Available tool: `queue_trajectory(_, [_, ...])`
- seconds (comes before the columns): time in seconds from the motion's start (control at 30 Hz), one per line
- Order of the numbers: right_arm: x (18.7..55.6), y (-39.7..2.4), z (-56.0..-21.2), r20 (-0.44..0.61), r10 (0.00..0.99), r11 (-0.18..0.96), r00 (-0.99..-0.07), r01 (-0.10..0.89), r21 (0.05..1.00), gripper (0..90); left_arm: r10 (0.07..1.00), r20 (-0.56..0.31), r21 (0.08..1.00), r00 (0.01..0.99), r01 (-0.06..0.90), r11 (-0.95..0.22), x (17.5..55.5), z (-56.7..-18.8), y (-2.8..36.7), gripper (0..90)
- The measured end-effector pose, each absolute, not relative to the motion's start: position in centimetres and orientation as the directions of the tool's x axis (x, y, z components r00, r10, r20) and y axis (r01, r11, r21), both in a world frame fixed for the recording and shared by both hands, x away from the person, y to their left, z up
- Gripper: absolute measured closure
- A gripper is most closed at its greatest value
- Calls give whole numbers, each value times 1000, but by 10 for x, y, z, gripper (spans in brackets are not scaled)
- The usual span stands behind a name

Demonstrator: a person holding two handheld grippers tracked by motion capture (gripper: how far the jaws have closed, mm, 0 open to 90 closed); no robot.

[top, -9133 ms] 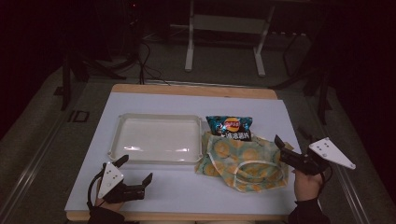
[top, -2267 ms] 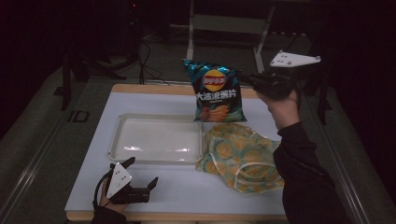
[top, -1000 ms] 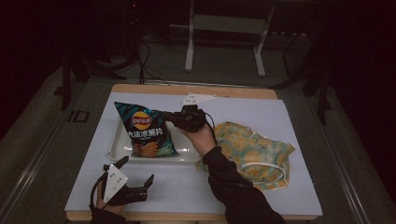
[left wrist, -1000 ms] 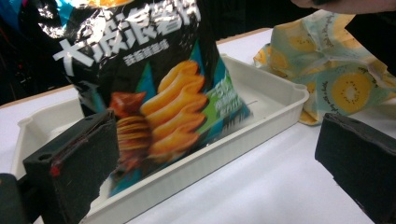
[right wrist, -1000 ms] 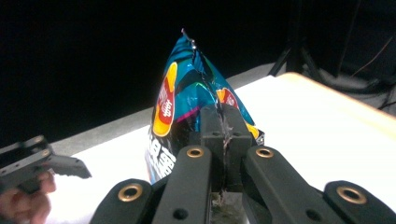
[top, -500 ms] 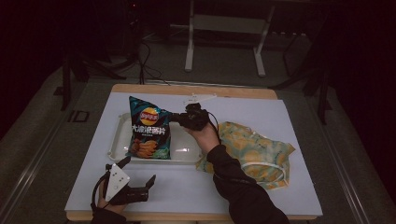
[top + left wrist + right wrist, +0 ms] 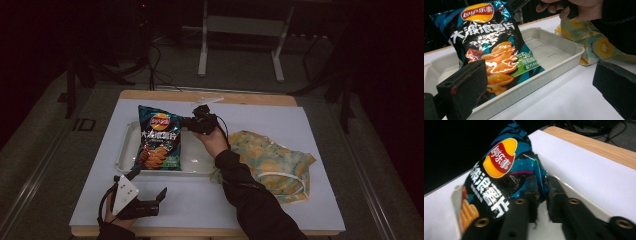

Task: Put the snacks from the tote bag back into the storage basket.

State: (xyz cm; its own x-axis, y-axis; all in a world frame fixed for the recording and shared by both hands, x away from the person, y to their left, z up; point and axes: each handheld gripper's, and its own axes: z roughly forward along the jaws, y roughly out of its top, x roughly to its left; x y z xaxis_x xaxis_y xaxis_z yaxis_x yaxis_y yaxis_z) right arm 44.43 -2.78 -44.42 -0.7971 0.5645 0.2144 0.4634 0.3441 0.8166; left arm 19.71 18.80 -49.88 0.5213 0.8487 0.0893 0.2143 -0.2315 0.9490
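Foil crisp bag in white tray, centre-left of frame, long axis upright; top corner between just-parting right gripper jaws. Left gripper spread, lower left.

The right gripper reaches across from a sleeved forearm stretched over the table, its 2 jaws a narrow gap apart, having just been opening. The left gripper rests low at the near edge, jaws spread wide, pointing forward.
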Motion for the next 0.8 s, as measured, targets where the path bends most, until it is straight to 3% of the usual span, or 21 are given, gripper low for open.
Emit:
queue_trajectory(0.27, [440, -35, -429, 142, 602, 361, -786, 427, 829, 486, 850, 88, 948, 519, 217, -231, 198, -499, 188, 2])
queue_trajectory(0.67, [424, -65, -406, 148, 579, 363, -802, 416, 834, 223, 851, 88, 947, 517, 223, -233, 199, -500, 188, 3])
queue_trajectory(0.73, [421, -70, -405, 158, 563, 369, -811, 417, 831, 137, 853, 85, 946, 515, 226, -231, 199, -500, 187, 2])
queue_trajectory(0.8, [418, -76, -403, 157, 563, 367, -812, 416, 832, 137, 853, 84, 947, 515, 227, -230, 199, -500, 187, 3])
